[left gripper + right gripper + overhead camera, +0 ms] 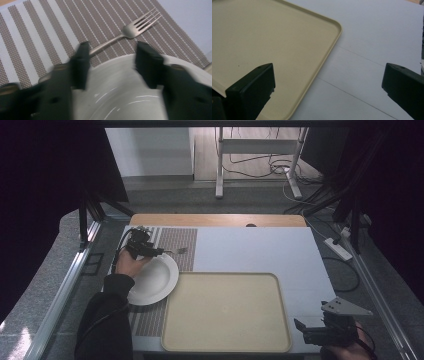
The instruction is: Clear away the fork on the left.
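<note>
- The left gripper (111, 58), jaws narrowed but gripping nothing, is hovering over the white plate's (156, 279) far rim, reaching toward the fork (130, 31) lying on the striped placemat (37, 37).
- Next, probably: straddling the handle, then closing.
- The right gripper (328, 82) is waiting wide open, near right, beside the tray (274, 37).

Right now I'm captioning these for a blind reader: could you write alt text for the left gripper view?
Two black jaws of the left gripper reach over the far rim of a white plate toward a metal fork, with a gap between them. The fork lies on a brown-and-white striped placemat, tines pointing away.

Beige tray (226, 312) beside striped placemat (176, 242)
</note>
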### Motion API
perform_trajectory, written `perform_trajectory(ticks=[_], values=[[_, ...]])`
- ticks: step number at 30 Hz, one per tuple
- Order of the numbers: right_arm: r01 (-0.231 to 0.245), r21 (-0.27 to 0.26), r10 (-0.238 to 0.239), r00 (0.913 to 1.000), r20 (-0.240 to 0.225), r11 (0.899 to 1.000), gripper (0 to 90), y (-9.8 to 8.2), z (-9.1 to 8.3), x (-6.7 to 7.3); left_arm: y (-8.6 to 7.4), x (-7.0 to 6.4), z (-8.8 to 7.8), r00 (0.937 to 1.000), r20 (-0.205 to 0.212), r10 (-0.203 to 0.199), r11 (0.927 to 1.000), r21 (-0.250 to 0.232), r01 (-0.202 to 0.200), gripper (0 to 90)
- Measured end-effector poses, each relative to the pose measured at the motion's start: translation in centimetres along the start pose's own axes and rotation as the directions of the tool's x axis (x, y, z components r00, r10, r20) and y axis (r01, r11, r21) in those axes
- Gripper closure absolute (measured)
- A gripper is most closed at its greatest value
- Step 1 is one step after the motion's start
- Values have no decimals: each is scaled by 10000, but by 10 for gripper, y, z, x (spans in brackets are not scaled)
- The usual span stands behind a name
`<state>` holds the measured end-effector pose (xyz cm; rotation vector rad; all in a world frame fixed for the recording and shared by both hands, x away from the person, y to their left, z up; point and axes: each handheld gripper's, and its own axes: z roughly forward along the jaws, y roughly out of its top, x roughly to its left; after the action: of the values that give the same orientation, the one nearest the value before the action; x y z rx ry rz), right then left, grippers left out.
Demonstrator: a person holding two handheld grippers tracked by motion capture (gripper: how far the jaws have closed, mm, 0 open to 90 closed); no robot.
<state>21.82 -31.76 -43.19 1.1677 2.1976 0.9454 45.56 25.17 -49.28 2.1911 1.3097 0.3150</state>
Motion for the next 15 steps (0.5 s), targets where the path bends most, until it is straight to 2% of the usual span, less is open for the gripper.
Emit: perform_trajectory(ticks=[1,3,5,8,12,15], values=[[0,0,0,10000,-1,10000,0,0,0,0,2,4,2,10000,-7,-28,10000,78,28,633],[-2,0,2,10000,-4,10000,0,0,0,0,3,6,3,10000,51,-22,9999,162,21,810],[-7,-3,7,10000,-10,10000,0,0,0,0,6,13,8,9999,-25,-122,9992,381,122,883],[-8,1,8,10000,-13,10000,0,0,0,0,8,18,13,9997,-145,-177,9981,594,185,883],[-8,14,8,10000,-5,10000,0,0,0,0,11,27,22,9969,-718,-308,9953,894,372,883],[-21,19,21,10000,-43,10000,0,0,0,-1,13,35,27,9951,-895,-418,9922,1135,519,883]])
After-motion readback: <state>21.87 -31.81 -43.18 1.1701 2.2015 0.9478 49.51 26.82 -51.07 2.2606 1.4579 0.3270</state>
